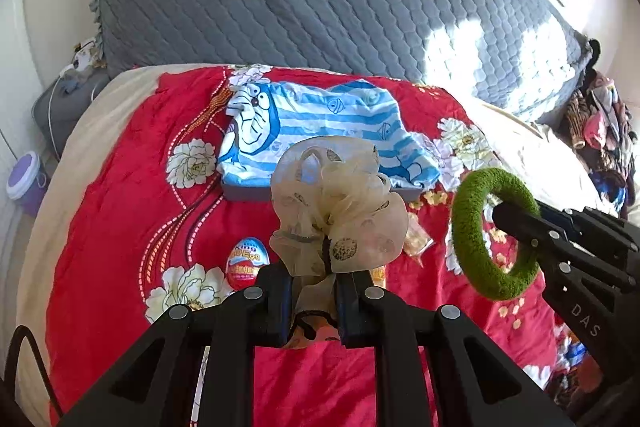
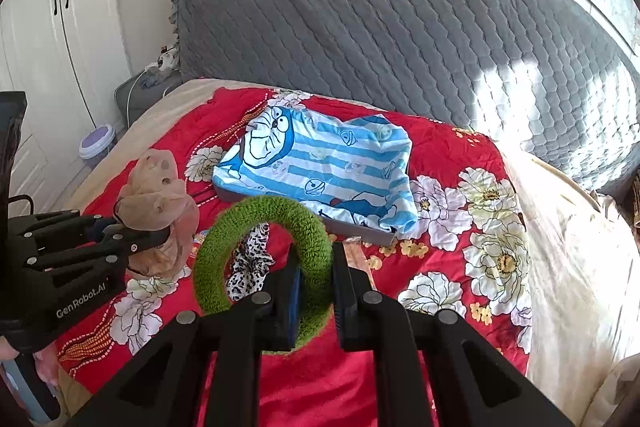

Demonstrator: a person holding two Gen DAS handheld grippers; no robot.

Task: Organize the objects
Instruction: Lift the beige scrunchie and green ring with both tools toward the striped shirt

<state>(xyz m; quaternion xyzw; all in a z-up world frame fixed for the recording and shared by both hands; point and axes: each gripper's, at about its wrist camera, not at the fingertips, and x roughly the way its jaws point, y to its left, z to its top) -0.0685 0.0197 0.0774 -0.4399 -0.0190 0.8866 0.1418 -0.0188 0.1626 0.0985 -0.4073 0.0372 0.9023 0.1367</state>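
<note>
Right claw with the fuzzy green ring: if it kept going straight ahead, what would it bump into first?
Probably the grey tray under the blue striped cartoon cloth on the red bedspread. The right claw, gripping the green ring, points down toward its near edge. Depth is hard to judge.

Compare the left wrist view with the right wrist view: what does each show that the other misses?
Only the left wrist view shows the chocolate egg. Only the right wrist view shows the leopard-print scrunchie and the wardrobe doors. Both show the left gripper shut on the beige scrunchie, the right gripper shut on the green scrunchie, and the blue striped cloth.
</note>
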